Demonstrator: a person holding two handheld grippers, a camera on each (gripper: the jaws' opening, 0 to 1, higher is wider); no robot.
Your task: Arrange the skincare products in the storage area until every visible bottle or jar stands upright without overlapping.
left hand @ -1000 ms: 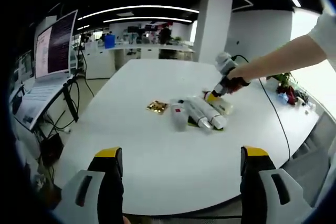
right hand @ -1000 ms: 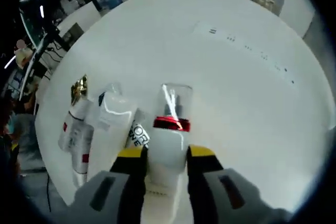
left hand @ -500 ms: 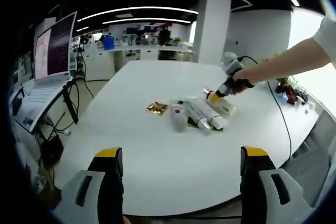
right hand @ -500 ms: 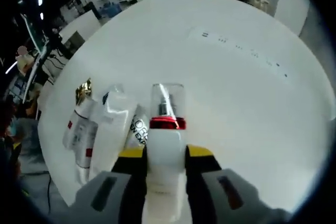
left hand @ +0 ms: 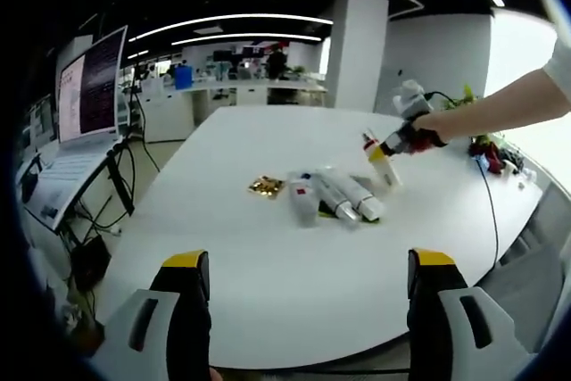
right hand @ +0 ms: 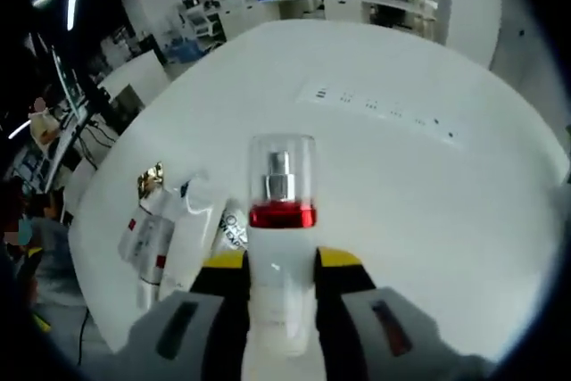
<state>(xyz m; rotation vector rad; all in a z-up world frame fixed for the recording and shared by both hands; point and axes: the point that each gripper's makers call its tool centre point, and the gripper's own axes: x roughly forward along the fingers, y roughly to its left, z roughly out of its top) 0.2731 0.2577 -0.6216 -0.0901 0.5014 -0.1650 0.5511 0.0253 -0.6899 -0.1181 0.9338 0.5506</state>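
In the left gripper view my left claw (left hand: 303, 287) hangs released, its two yellow-tipped jaws standing wide apart with nothing between them, low over the near edge of the white surface (left hand: 268, 247). Well ahead of it, near the middle of the surface, I see a cluster of white tubes (left hand: 337, 194) lying flat and side by side, touching or overlapping one another. A small gold packet (left hand: 266, 186) lies just beside them on the left. Beyond the tubes, the right claw (left hand: 390, 146) comes in from the right on a person's outstretched arm (left hand: 508, 104), and it carries a spray bottle (left hand: 378, 158) tilted, with its top toward the upper left; I cannot tell whether the bottle's base touches the surface.

In the right gripper view my right claw (right hand: 280, 267) is clenched on the spray bottle (right hand: 281, 247). The white body sits squarely between the two yellow-tipped jaws, and the red collar and clear cap rise straight out ahead of them. The white tubes (right hand: 183, 225) lie down to the left of the claw, with the gold packet (right hand: 152, 180) at their far end. A row of small dark marks (right hand: 384, 109) runs across the surface farther off.
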